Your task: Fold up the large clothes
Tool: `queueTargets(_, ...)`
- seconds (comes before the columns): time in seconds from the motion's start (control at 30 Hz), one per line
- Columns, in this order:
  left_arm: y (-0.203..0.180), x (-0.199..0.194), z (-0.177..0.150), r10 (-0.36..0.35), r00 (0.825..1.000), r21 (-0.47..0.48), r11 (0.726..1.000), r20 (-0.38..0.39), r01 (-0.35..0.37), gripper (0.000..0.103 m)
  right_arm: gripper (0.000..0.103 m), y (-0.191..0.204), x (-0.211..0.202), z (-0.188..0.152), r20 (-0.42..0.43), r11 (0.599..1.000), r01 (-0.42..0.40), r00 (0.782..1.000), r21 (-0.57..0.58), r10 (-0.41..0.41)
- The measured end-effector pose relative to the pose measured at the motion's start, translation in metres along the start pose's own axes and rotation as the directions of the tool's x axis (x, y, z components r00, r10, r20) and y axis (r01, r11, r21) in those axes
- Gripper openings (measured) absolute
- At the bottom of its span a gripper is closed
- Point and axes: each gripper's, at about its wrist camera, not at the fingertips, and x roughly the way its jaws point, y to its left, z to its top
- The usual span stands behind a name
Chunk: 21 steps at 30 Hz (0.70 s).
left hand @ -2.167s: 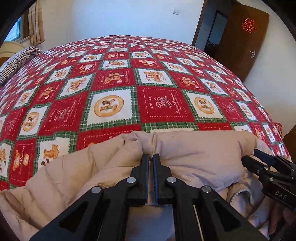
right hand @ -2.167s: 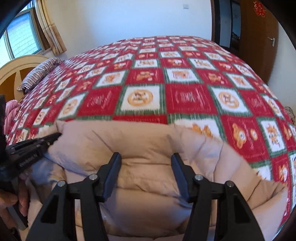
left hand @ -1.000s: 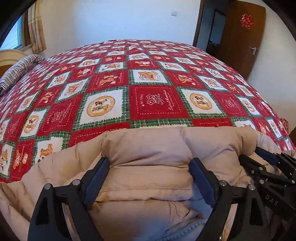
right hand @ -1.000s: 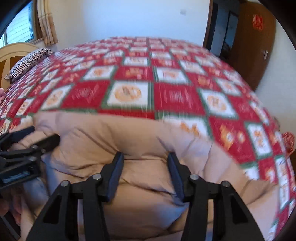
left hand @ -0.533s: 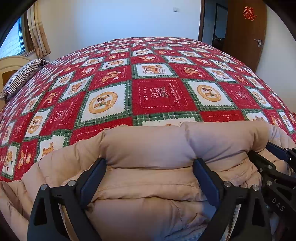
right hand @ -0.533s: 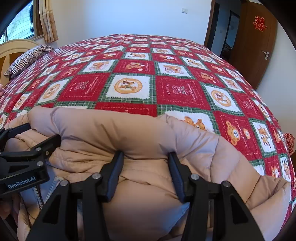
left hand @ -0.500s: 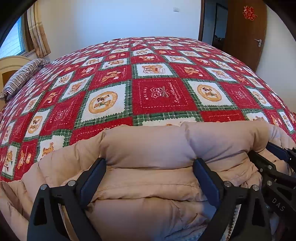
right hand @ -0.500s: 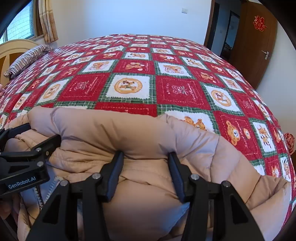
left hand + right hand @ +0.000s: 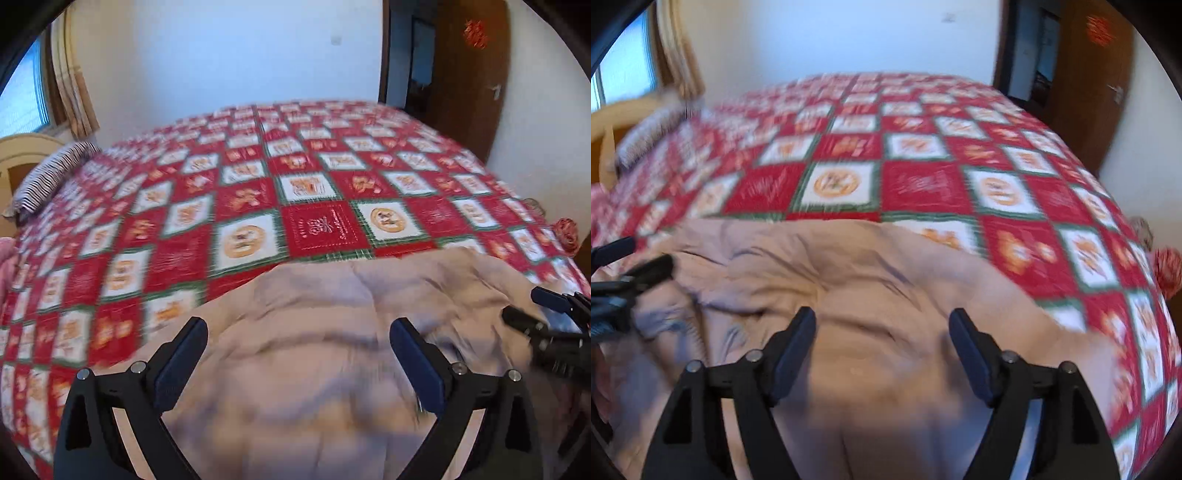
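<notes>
1. Two grippers are seen above a beige padded coat that lies bunched on the near edge of a bed, on a red, white and green patchwork quilt.
2. The left gripper is held with its fingers spread wide; its jaws have just been opening, and only loose coat fabric is seen in the gap, with nothing pressed by the pads.
3. The right gripper is likewise held with fingers apart, its jaws having just been opening; the coat is seen beneath and between them, unclamped.
4. Both views are smeared by motion blur (the quilt pictures can hardly be read), so the coat's seams and folds are poorly defined.
5. The near part of the coat is cut off by the lower frame edge and covered by the gripper frames; a sleeve or collar cannot be told apart.
6. In each view the other gripper is cut off at the side edge, so only its dark finger ends are seen.
7. A striped pillow is made out at the far left, and a brown door at the far right.
</notes>
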Motion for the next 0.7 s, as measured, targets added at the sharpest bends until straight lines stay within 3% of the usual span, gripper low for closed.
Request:
queueTargets(0.1, 0.026, -0.054, -0.047, -0.028, 1.000, -0.037, 0.999, 0.012, 0.029, 0.099, 0.078, -0.021, -0.038, -0.030, 0.004, 0.998, -0.035, 0.999, 0.046, 0.035)
queueTargets(0.2, 0.048, -0.090, -0.105, -0.017, 1.000, -0.065, 0.998, -0.010, 0.016, 0.099, 0.079, -0.042, -0.079, -0.084, -0.009, 0.997, -0.034, 0.999, 0.070, 0.035)
queueTargets(0.43, 0.076, -0.159, -0.222, 0.076, 0.997, -0.092, 0.993, -0.014, -0.077, 0.099, 0.080, -0.064, -0.146, -0.187, -0.038, 0.994, -0.001, 0.999, 0.111, 0.005)
queueTargets(0.7, 0.085, -0.194, -0.304, 0.072, 0.996, -0.148, 0.986, -0.049, -0.079, 0.099, 0.082, -0.061, -0.190, -0.276, -0.026, 0.991, 0.020, 1.000, 0.135, -0.017)
